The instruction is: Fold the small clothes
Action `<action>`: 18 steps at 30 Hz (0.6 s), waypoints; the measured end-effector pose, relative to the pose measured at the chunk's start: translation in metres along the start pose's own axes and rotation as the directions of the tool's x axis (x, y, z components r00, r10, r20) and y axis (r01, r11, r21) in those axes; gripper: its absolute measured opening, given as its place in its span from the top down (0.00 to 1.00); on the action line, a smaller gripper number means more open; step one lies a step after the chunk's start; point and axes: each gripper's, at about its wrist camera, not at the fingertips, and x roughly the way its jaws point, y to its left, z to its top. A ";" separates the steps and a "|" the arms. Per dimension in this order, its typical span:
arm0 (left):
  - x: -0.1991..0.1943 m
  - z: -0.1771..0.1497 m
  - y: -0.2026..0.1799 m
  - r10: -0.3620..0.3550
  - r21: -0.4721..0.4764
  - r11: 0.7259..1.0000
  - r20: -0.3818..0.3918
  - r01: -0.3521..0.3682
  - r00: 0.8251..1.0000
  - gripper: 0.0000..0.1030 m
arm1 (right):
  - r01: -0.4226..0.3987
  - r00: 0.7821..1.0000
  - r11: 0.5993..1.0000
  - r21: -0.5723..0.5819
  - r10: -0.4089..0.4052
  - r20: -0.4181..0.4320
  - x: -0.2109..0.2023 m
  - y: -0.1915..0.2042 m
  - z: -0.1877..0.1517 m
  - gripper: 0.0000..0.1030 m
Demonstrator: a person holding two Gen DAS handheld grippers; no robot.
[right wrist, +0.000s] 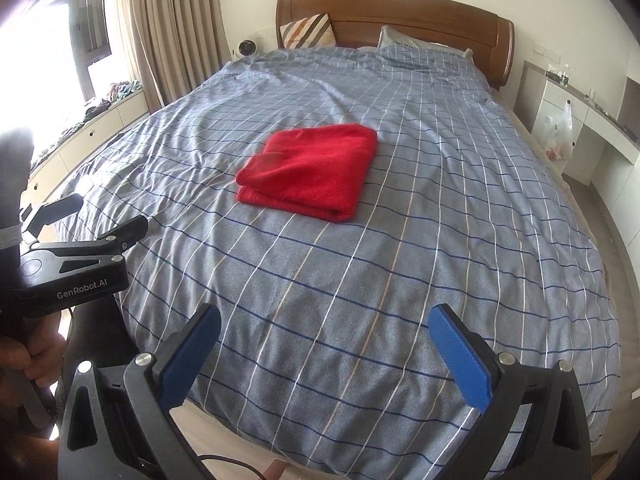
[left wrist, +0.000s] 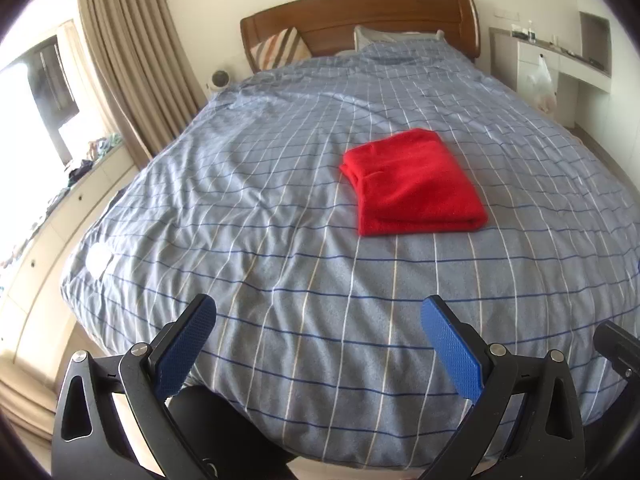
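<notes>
A red garment [left wrist: 412,184] lies folded into a neat rectangle in the middle of the bed; the right wrist view shows the same red garment [right wrist: 310,170] a little left of centre. My left gripper [left wrist: 316,312] hangs open over the foot end of the bed, well short of the garment, with nothing between its blue pads. My right gripper [right wrist: 324,322] is open just as wide and holds nothing, also back at the foot end. The left gripper's body [right wrist: 76,268] shows at the left edge of the right wrist view, with a hand [right wrist: 24,364] around its handle.
The blue checked duvet [left wrist: 280,220] covers the whole bed up to a wooden headboard [left wrist: 360,20] with pillows. Curtains [left wrist: 120,60] and a low cabinet [left wrist: 52,224] strewn with clothes run along the left. A white desk [right wrist: 580,128] with a plastic bag stands on the right.
</notes>
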 end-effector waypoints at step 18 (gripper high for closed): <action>-0.046 -0.001 -0.001 -0.167 -0.020 0.986 -0.013 0.167 0.986 0.00 | 0.022 0.997 0.999 0.041 -0.025 0.066 -0.050 0.014 0.004 0.01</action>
